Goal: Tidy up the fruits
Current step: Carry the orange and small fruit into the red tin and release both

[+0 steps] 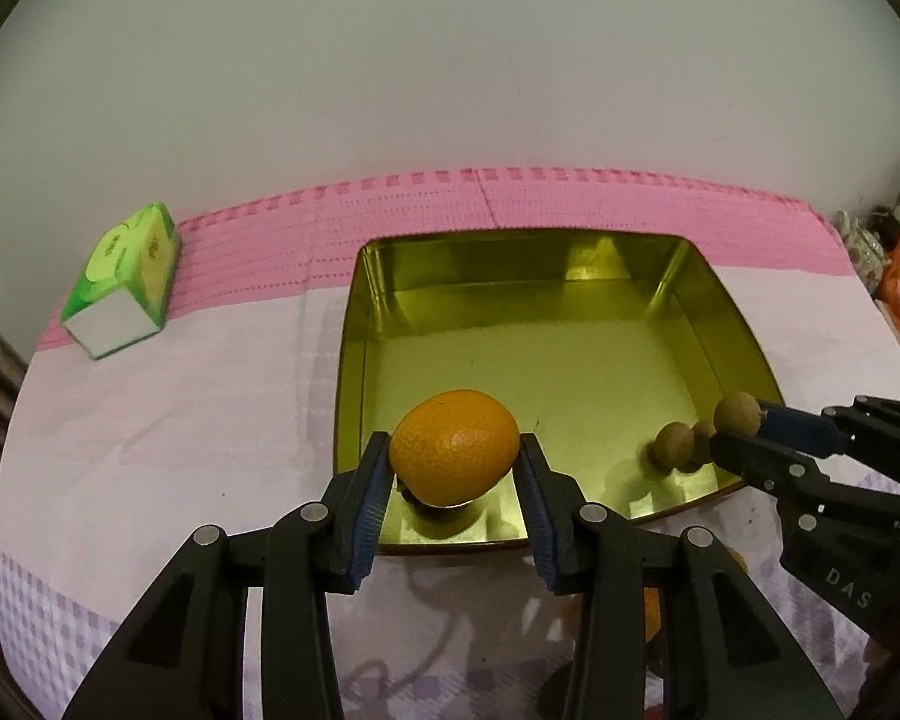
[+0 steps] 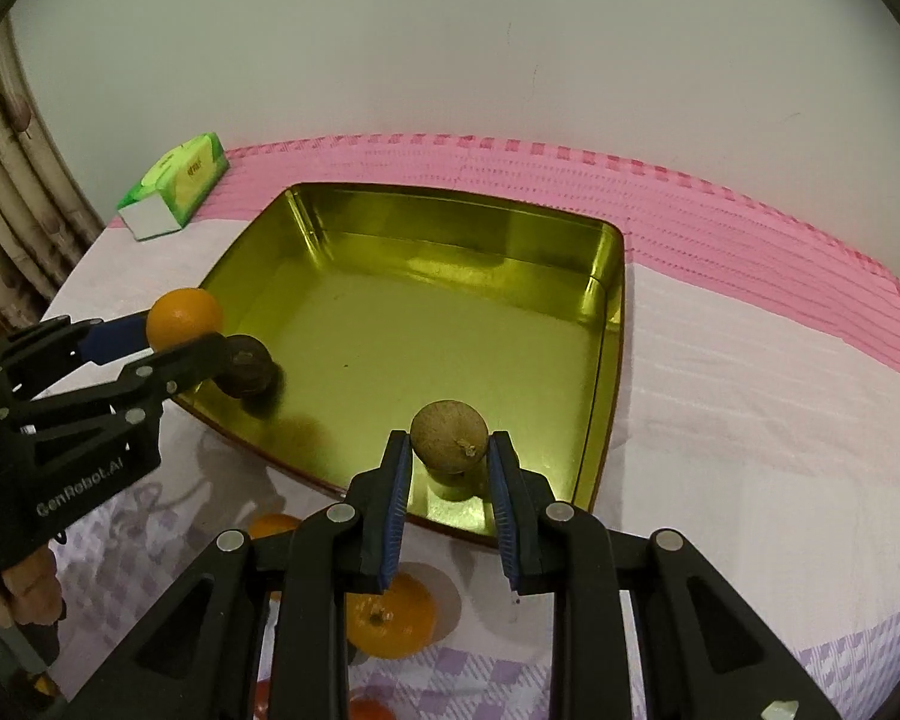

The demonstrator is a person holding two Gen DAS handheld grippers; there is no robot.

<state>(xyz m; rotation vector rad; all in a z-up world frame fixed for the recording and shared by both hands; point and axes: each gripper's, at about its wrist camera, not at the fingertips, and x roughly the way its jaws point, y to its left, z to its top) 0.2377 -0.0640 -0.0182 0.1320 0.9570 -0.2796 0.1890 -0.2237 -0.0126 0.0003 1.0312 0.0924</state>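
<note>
My left gripper (image 1: 455, 462) is shut on an orange (image 1: 453, 447) and holds it over the near left corner of a gold tin tray (image 1: 570, 258). It also shows in the right wrist view (image 2: 207, 339), with a dark brown fruit (image 2: 249, 373) in the tray right under it. My right gripper (image 2: 450, 450) is shut on a small brown round fruit (image 2: 449, 435) over the tray's (image 2: 450, 222) near edge. In the left wrist view that gripper (image 1: 729, 426) holds the brown fruit (image 1: 736, 413) above two similar small fruits (image 1: 684, 443) in the tray.
A green tissue pack (image 1: 125, 279) lies at the far left on the pink cloth (image 1: 510, 204). Loose oranges (image 2: 390, 618) lie on the checked cloth near me, under the right gripper. A white wall stands behind the table.
</note>
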